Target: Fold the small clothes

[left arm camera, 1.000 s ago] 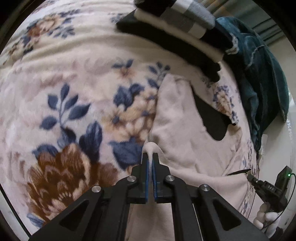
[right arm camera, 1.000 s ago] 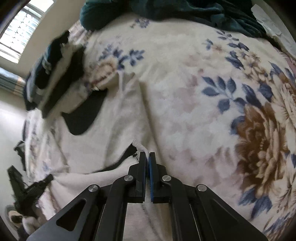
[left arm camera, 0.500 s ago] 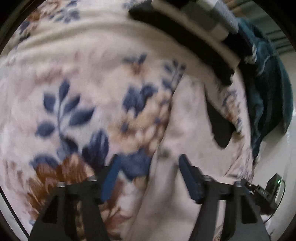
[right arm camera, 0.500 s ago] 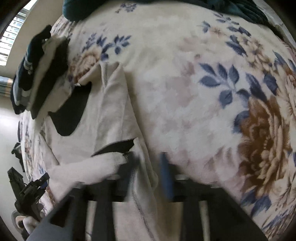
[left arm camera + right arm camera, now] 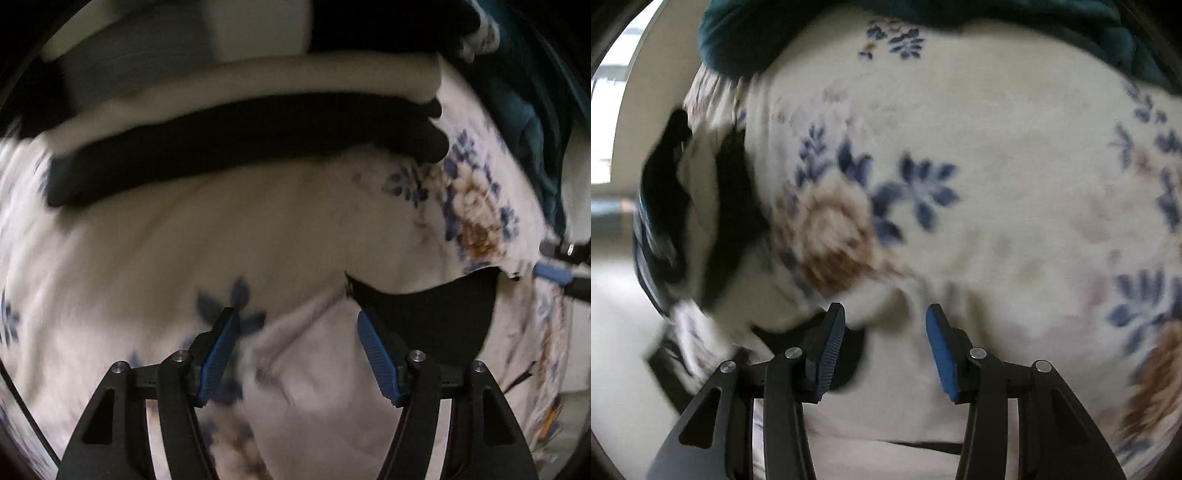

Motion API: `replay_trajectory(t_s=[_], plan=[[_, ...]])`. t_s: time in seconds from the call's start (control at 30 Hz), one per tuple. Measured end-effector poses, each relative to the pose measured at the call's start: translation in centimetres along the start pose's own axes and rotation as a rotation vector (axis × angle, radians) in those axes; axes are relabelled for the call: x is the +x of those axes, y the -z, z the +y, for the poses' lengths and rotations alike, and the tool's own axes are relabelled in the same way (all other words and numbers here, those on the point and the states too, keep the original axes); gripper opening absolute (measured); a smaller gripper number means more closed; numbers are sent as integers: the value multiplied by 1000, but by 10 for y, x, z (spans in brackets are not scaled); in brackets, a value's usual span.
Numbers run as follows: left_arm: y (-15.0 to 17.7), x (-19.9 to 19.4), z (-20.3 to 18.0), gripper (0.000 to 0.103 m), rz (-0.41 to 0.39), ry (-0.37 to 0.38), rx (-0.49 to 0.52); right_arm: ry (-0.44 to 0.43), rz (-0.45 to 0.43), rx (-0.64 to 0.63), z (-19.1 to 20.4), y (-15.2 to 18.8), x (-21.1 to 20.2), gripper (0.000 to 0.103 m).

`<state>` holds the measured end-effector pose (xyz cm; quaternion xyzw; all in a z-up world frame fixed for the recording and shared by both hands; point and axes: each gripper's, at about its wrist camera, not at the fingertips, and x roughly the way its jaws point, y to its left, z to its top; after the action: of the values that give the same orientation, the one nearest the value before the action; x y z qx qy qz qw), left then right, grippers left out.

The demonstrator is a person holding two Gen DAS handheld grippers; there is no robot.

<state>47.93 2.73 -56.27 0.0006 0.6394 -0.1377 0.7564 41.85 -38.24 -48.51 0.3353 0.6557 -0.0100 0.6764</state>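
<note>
A pale cream garment with a black panel lies flat on the floral blanket. My left gripper is open and empty, its blue-padded fingers on either side of the garment's upper corner. My right gripper is open and empty over the garment's other end, with the black panel behind its left finger. Both views are motion-blurred.
A stack of folded black, white and grey clothes sits just beyond the garment; it also shows at the left in the right wrist view. A dark teal blanket lies along the bed's far edge. The bed edge and floor are to the left.
Both grippers were shut on the garment's edge one second ago; they have opened, let it go, and moved forward toward its far end near the folded stack.
</note>
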Motion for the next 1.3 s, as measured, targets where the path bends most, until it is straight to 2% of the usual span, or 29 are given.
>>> replay_trajectory(t_s=[0.03,0.07,0.1,0.17,0.23,0.27,0.3,0.33,0.43,0.6,0.77,0.87,0.97,1.03,1.13,1.23,1.3], plan=[[-3,3,-4,64,-1,-17,24,11,9,10,7,-4,5,48],[-4,3,-7,54,-9,-25,39,30,27,21,12,-7,10,48],[-5,3,-9,35,-15,-26,52,55,53,46,15,-9,17,48],[-4,3,-14,14,-23,-18,74,48,91,102,18,-9,30,48],[-3,1,-17,5,-40,0,87,56,112,163,16,-9,43,48],[-1,-1,-19,3,-53,-4,100,50,106,190,13,-8,46,46],[0,-3,-20,2,-60,-1,106,54,95,222,9,-7,49,29],[3,-7,-22,2,-76,12,111,64,84,246,7,-7,50,7],[11,-27,-26,2,-127,21,124,64,32,257,5,-3,42,4],[28,-80,-32,2,-227,57,91,45,-28,189,13,12,9,3],[75,-145,-31,2,-308,99,45,-20,-65,169,10,46,-41,3],[121,-175,-36,2,-316,118,-8,-60,-62,163,2,87,-73,3],[167,-184,-40,2,-272,132,-80,-61,-46,148,-12,139,-98,3],[194,-179,-40,2,-222,136,-120,-16,-19,128,-26,177,-106,3],[236,-156,-40,2,-130,112,-162,71,31,107,-49,224,-100,3],[267,-128,-39,2,-56,86,-167,125,85,136,-80,256,-82,3],[282,-107,-38,2,9,109,-169,151,111,139,-97,268,-70,3]])
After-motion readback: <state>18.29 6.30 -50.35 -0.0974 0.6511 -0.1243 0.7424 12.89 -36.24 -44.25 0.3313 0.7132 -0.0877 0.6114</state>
